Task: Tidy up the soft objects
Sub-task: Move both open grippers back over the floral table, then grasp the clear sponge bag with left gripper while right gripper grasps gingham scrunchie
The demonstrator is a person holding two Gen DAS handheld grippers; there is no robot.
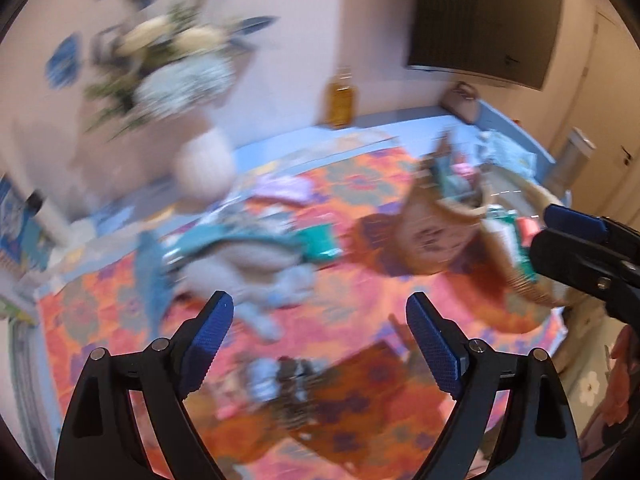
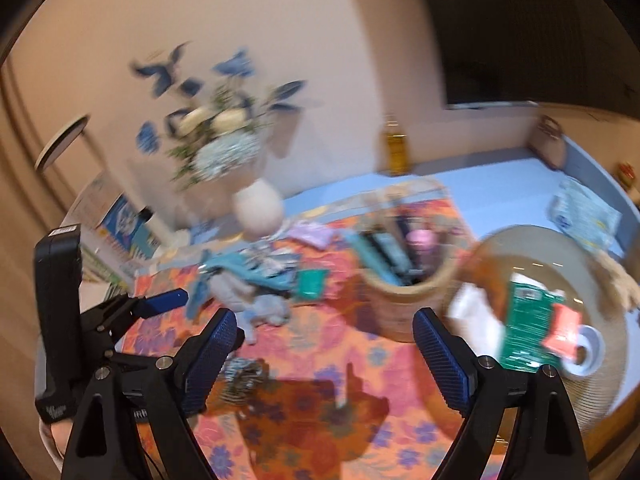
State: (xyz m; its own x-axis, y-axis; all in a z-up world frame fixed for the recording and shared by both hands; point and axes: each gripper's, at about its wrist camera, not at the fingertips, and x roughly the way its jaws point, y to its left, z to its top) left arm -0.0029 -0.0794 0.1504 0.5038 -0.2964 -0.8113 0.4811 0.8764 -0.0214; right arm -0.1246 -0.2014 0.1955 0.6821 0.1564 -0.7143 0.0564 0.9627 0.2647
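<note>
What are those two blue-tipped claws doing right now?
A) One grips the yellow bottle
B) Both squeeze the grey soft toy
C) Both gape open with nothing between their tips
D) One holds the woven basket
C: the left gripper and the right gripper both show their blue pads spread wide apart, only the flowered cloth visible between them.

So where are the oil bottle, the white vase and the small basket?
Oil bottle (image 2: 397, 152): right wrist view, on its amber body.
White vase (image 2: 258, 210): right wrist view, on its round belly.
Small basket (image 2: 404, 308): right wrist view, on its woven front wall.
</note>
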